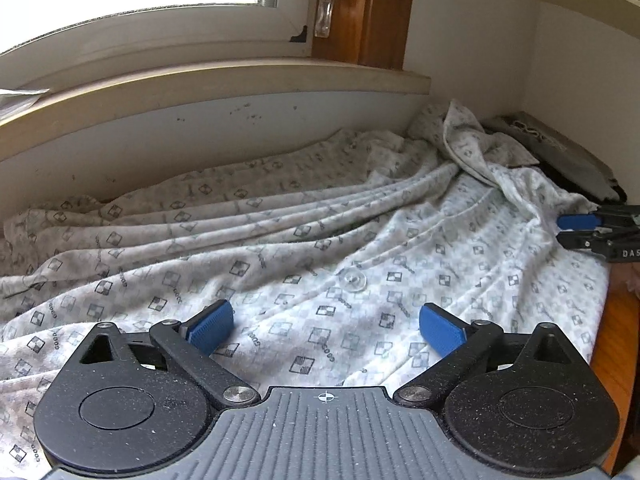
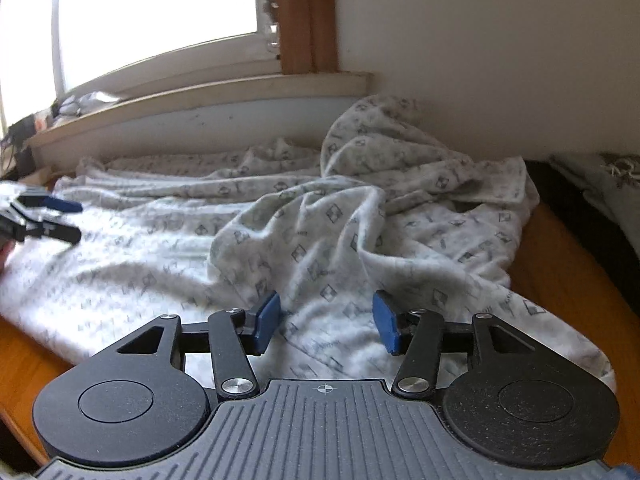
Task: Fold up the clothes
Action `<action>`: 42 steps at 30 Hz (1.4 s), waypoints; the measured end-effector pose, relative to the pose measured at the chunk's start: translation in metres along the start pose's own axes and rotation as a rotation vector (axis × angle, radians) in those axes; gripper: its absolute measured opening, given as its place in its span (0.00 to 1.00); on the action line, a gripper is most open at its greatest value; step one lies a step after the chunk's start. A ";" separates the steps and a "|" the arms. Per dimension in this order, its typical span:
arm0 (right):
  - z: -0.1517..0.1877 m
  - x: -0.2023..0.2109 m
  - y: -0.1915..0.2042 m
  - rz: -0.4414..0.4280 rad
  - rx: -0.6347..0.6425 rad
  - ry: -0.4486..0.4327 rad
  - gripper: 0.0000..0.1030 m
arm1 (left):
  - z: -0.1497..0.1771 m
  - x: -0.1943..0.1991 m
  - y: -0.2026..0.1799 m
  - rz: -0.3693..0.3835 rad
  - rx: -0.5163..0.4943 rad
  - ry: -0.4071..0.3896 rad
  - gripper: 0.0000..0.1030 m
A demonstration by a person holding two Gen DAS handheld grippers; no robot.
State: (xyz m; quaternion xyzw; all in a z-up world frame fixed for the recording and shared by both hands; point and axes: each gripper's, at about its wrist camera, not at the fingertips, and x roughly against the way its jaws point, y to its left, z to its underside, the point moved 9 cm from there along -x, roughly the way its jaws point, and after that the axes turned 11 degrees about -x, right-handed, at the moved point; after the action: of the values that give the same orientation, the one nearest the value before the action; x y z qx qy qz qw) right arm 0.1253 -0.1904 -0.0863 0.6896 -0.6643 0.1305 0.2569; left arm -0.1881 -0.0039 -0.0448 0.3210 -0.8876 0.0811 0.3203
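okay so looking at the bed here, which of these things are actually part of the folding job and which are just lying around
Part of the job:
- patterned garment, spread out and rumpled
- left gripper, open above it
- right gripper, open above it

Just lying about:
- dark folded item in the corner by the wall
- papers on the windowsill
- clutter farther along the sill, too blurred to identify

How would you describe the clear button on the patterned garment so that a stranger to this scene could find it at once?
Start at the windowsill; below it the patterned garment lies spread out. On its paler front panel, just ahead of the left gripper, sits the clear button. It is the only round, glassy thing among the flat printed squares.
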 end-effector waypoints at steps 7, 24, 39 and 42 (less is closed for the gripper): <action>0.008 0.009 -0.001 0.001 -0.011 -0.059 0.50 | 0.006 0.009 0.002 0.002 0.029 -0.005 0.97; -0.017 -0.004 0.003 -0.003 0.009 -0.065 0.79 | -0.008 -0.007 -0.006 -0.076 -0.012 0.019 1.00; -0.028 -0.012 -0.009 -0.065 -0.038 -0.027 0.90 | -0.195 -0.134 -0.165 0.206 -0.333 -0.116 0.50; -0.029 -0.013 -0.006 -0.034 0.035 -0.039 0.90 | -0.209 -0.174 -0.189 0.226 -0.377 -0.070 0.51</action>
State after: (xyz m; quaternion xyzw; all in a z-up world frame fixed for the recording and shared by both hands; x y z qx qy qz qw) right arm 0.1352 -0.1646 -0.0701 0.7075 -0.6551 0.1244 0.2341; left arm 0.1399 0.0116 -0.0014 0.1565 -0.9280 -0.0622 0.3324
